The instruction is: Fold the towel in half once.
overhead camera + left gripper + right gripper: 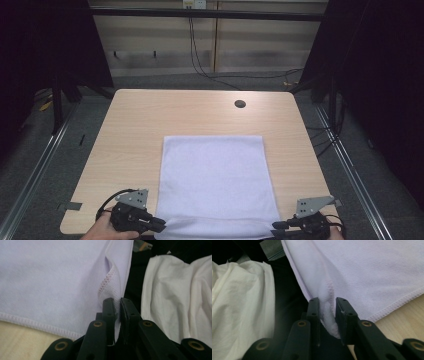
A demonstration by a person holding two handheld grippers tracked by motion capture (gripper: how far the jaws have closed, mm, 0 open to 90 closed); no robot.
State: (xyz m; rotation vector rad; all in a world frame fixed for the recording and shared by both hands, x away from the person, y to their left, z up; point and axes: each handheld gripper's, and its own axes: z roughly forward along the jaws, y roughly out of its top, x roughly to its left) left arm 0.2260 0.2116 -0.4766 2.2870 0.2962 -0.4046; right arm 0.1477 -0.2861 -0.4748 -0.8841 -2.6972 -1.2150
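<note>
There is one towel [212,180] on one table [135,125]. Two grippers are at its near corners, the left gripper [159,223] and the right gripper [278,226]. The table has one round hole [240,104]. Two cables [200,60] hang behind it on the wall.

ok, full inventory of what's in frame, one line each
towel: one, pale lilac-white, flat on the table, near edge folded up.
table: one, light wood, round cable hole near the far right.
cables: several, black, on the floor behind the table.
white cloth: one, white, creased, off the table's near edge.
left tongs: one, black, at the towel's near left corner, hem between the jaws.
right tongs: one, black, at the near right corner, towel fold between the jaws with a gap.
hand: one, on the left tongs.
</note>
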